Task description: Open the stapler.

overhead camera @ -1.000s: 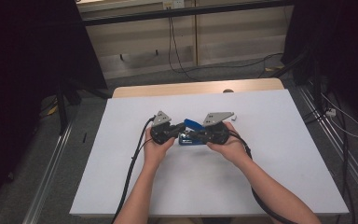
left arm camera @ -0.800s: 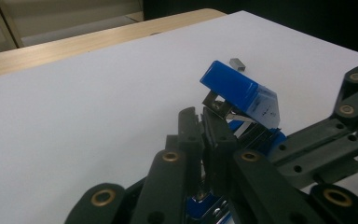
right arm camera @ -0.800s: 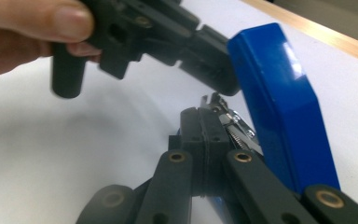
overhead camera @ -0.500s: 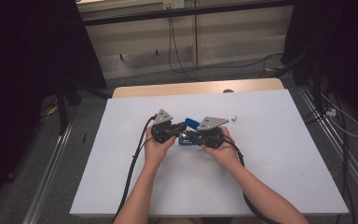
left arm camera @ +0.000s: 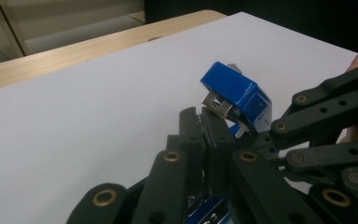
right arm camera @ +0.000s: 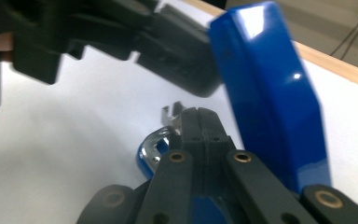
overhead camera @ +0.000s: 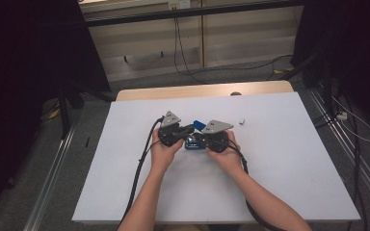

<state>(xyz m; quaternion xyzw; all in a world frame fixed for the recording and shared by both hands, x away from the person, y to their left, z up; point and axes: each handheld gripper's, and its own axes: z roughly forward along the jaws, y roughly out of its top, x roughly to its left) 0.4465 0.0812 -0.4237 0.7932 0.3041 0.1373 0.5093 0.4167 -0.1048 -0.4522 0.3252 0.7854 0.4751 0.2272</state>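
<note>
Now both grippers at blue stapler point(overhead camera: 196, 133)

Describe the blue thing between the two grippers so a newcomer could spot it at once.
On the white table, look mid-table where the person's two hands meet. Between the left gripper and the right gripper sits a glossy blue stapler with its top swung up and open, metal showing inside. It is the one blue thing there; the small pale piece lies apart to its right.

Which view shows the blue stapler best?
The left gripper view: the blue stapler shows whole at its raised top, metal end included. The right gripper view gives a close, blurred top cover. The high view shows a blue patch between the grippers.
</note>
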